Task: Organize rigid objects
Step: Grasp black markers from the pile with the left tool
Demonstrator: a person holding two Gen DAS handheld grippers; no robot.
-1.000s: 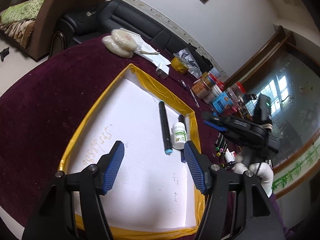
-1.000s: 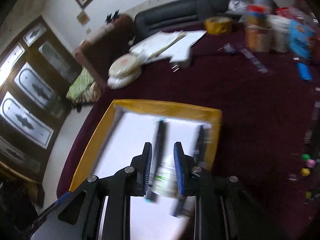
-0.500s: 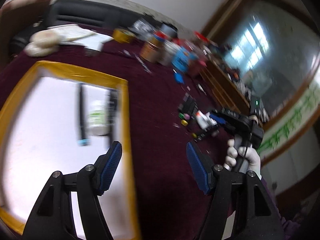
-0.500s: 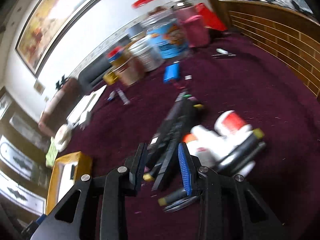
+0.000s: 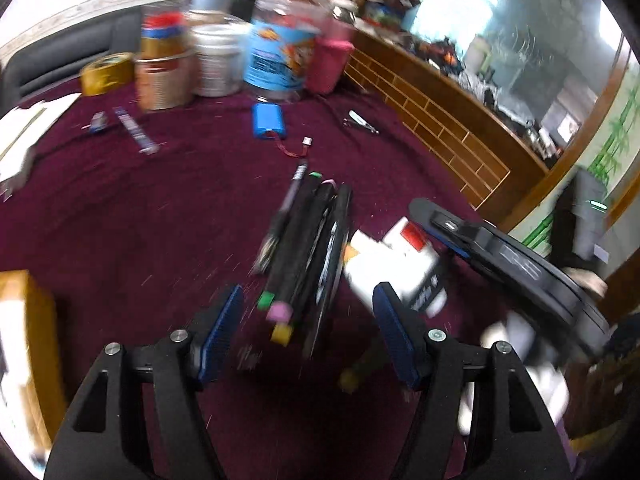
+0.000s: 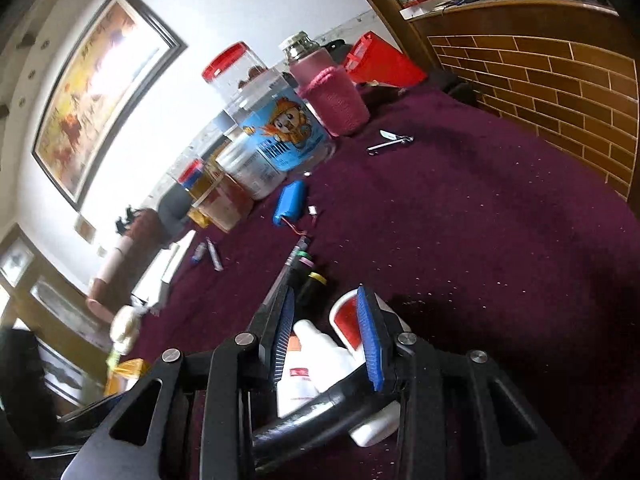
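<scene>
The right hand-held gripper (image 6: pixel 326 338), fingers parted, straddles a white bottle (image 6: pixel 316 364) lying on the maroon tabletop (image 6: pixel 480 220). The left hand-held gripper (image 5: pixel 306 330) hovers spread wide over a bundle of black markers (image 5: pixel 308 248) just beside that bottle. Farther back lie a blue battery pack (image 5: pixel 269 117) and clustered jars (image 5: pixel 276 48).

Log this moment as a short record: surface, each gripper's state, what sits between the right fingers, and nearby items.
surface: maroon cloth
left gripper: open, empty, above the markers
right gripper: open, fingers astride a white bottle, not closed on it
beside bottle: white jar with red label
farther back: blue battery pack, nail clipper, jars
blur: left view smeared, details unsure
</scene>
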